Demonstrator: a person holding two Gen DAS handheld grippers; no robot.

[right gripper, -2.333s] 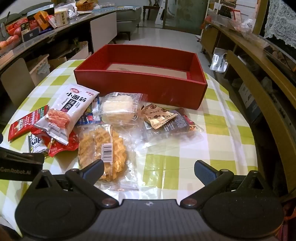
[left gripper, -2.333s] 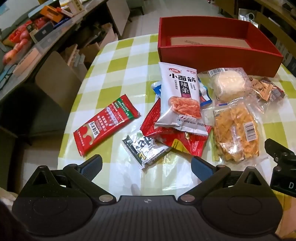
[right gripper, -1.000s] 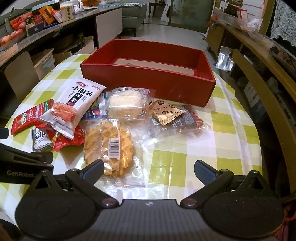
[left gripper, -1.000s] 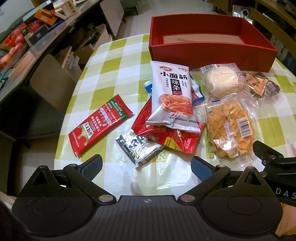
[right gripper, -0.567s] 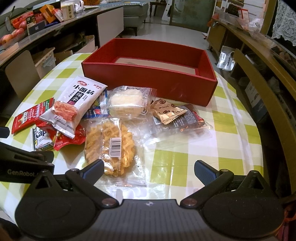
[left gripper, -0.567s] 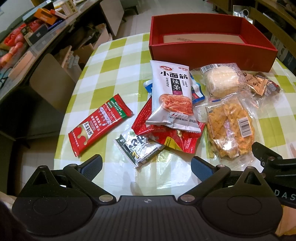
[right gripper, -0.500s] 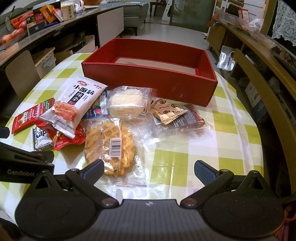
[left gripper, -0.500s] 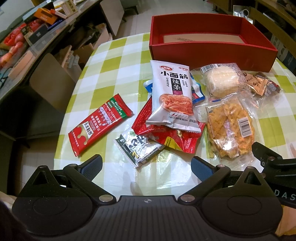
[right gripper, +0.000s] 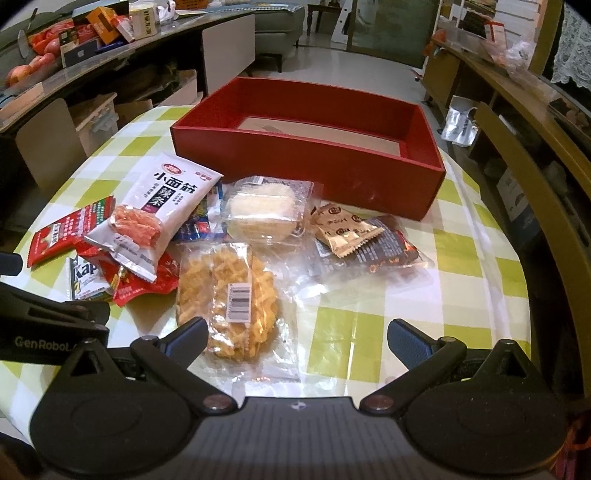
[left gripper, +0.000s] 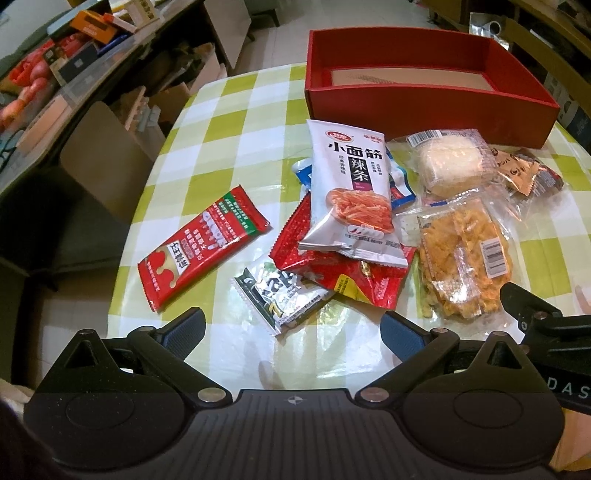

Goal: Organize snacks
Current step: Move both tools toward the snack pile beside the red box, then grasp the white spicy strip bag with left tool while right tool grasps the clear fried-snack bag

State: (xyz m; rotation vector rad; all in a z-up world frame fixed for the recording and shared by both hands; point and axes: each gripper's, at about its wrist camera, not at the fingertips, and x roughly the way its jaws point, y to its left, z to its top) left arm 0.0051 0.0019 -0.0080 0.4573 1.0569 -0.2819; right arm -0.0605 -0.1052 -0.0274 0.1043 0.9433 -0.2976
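A red box (left gripper: 424,107) (right gripper: 306,162) stands at the far side of the checked table, with only a card sheet showing inside. Snack packs lie in front of it: a white spicy-strip bag (left gripper: 351,192) (right gripper: 155,206), a red sachet (left gripper: 201,245), a silver-green pack (left gripper: 284,295), a crumpled red pack (left gripper: 343,280), a waffle pack (left gripper: 465,258) (right gripper: 229,291), a white cake pack (left gripper: 448,162) (right gripper: 266,206) and brown-gold packs (right gripper: 354,236). My left gripper (left gripper: 291,332) is open and empty, near the silver-green pack. My right gripper (right gripper: 295,336) is open and empty over the waffle pack's near end.
The table (left gripper: 236,110) ends close on the left and near side, with a chair (left gripper: 99,158) beyond. A cluttered counter (right gripper: 74,33) runs along the far left. A wooden chair back (right gripper: 528,192) stands right of the table.
Both grippers have drifted slightly over the last second; the scene sits a little differently in view. No snack has moved and both grippers stay open.
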